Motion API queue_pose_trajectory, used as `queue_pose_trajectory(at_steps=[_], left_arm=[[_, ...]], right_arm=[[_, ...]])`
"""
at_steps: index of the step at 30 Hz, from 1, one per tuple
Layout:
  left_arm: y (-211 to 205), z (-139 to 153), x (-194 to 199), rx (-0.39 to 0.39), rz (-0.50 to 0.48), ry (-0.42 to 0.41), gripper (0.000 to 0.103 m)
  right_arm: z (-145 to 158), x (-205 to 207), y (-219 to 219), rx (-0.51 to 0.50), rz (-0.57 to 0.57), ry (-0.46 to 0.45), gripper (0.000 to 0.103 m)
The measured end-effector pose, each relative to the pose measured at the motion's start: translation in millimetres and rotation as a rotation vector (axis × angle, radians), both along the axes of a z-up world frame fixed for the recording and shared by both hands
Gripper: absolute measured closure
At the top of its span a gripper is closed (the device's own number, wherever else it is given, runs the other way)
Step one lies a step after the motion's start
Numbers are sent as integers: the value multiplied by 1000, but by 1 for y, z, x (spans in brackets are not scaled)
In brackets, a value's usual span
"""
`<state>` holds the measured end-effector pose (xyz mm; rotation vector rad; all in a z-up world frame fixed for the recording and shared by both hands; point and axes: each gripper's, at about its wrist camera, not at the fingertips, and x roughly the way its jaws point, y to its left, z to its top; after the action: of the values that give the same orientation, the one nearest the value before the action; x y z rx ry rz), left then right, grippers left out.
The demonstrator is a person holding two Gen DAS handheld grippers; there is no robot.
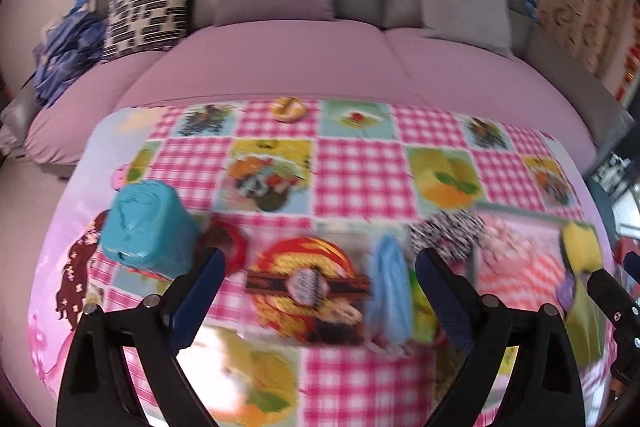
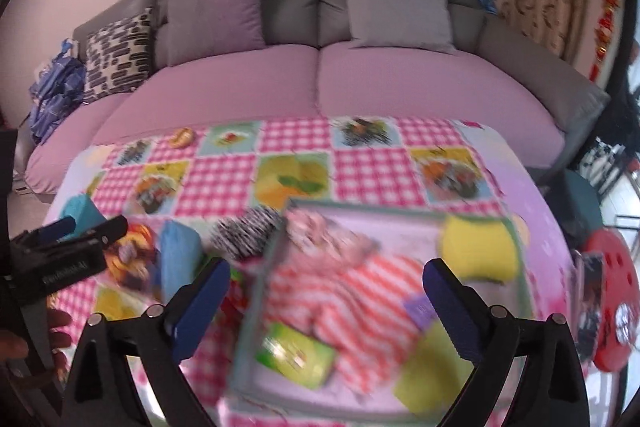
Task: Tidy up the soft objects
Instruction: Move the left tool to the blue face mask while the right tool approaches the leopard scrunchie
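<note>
Only the right view shows the tray (image 2: 276, 255); both grippers' fingers (image 1: 440, 279) (image 2: 204, 291) spread wide, empty

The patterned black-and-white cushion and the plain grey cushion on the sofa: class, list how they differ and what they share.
1. The patterned black-and-white cushion bears dark blocks on cream; the plain grey cushion is one flat colour.
2. The patterned one sits at the sofa's left end, the grey one right of centre.

Shared: both are square and lean against the backrest.

Glossy printed tablecloth (image 1: 360, 171); matt fabric sofa (image 1: 280, 67); woven check cloth (image 2: 344, 291).
</note>
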<state>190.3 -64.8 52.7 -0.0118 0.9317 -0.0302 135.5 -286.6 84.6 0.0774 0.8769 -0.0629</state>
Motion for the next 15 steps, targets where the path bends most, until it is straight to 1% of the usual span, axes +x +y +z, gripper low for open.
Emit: queue_pose_trajectory(at_steps=[2,4,7,9,11,13,15], left_arm=[[6,0,7,-9,27,3,7],[9,-3,13,-5,48,7,7],[11,-12,24,2,78,27,7],[10,-21,32,0,80,57,7],[8,-27,36,11,86,65,7],[6,-31,39,29,91,71,7],[6,-36,43,18,97,80,7]], right_arm=[[-2,15,9,14,16,1,4],[-8,26,14,21,24,20,4],[-23,45,16,28,-18,75,4],[-30,54,18,26,-30,91,4],[-39,60,22,21,-36,101,4],[-48,62,25,35,-7,108,4],[-58,66,29,33,20,145,4]])
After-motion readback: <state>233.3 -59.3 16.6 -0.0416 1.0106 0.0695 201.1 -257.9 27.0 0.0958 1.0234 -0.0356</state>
